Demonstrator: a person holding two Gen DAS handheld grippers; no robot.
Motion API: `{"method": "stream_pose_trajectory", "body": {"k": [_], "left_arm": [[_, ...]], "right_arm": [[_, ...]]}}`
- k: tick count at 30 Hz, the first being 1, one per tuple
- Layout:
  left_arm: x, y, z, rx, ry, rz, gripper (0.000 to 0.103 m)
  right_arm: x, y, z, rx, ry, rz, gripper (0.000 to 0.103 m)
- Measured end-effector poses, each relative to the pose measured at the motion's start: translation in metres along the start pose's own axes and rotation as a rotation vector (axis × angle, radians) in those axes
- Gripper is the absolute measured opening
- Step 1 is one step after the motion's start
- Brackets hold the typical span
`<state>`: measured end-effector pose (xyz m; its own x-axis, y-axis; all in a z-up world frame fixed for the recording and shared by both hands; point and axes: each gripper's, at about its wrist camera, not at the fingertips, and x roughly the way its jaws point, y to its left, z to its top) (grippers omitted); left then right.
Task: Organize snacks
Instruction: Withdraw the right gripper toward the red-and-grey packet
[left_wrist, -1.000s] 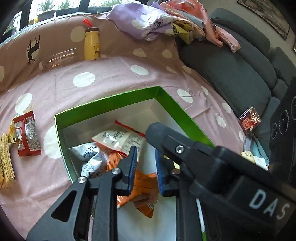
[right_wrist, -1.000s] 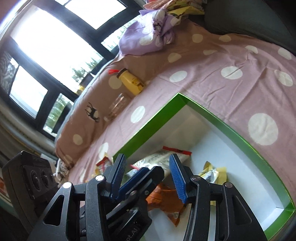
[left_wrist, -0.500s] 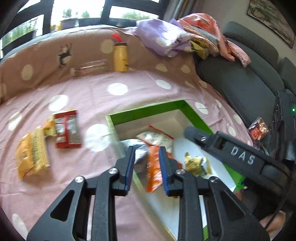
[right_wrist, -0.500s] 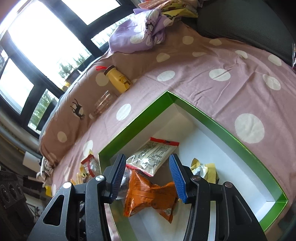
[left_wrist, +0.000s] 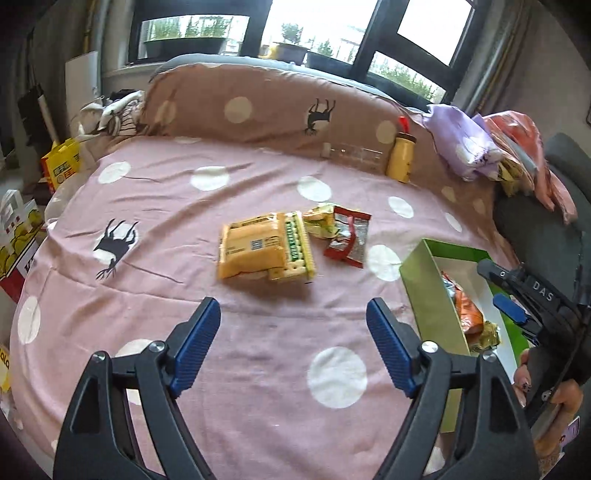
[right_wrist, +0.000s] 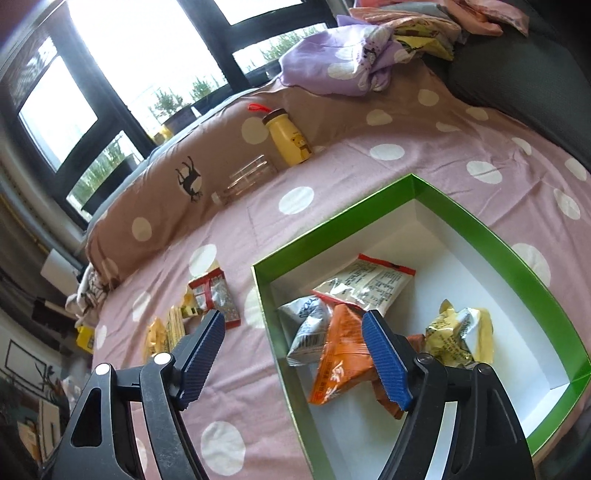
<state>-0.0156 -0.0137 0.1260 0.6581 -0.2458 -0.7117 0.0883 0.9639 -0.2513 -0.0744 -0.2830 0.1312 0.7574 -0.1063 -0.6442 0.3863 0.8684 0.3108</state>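
A green-rimmed white box lies on the pink dotted cloth and holds an orange packet, a silver packet, a red-edged pale packet and a yellow packet. Left of the box on the cloth lie a yellow cracker pack, a red packet and a small yellow-green wrapper. My left gripper hovers short of the cracker pack, jaws opening, nothing between them. My right gripper hangs over the box's left wall, jaws opening and empty.
A yellow bottle and a clear bottle lying on its side rest against the brown dotted backrest. Purple and pink cloths are piled at the far right beside a grey sofa. Bags stand off the left edge.
My left gripper has swung left from over the box to face the loose snacks, and its jaws have spread wide. The right gripper's jaws have widened too; the orange packet lies in the box.
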Motion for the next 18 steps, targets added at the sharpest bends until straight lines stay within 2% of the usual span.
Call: {"method": "stream_pose_trajectory", "body": {"k": [4, 6, 12, 18], "left_arm": [[-0.003, 0.020, 0.003, -0.049, -0.002, 0.016, 0.084], [-0.004, 0.027, 0.006, -0.063, -0.013, 0.014, 0.091], [0.000, 0.050, 0.010, -0.105, -0.007, 0.057, 0.092], [0.006, 0.070, 0.014, -0.148, 0.020, 0.085, 0.092]], "right_arm": [[0.000, 0.025, -0.013, -0.080, -0.007, 0.009, 0.083], [0.001, 0.034, -0.018, -0.104, -0.004, 0.013, 0.083], [0.006, 0.061, -0.032, -0.161, 0.009, 0.048, 0.083], [0.030, 0.076, -0.031, -0.140, 0.095, 0.086, 0.083]]}}
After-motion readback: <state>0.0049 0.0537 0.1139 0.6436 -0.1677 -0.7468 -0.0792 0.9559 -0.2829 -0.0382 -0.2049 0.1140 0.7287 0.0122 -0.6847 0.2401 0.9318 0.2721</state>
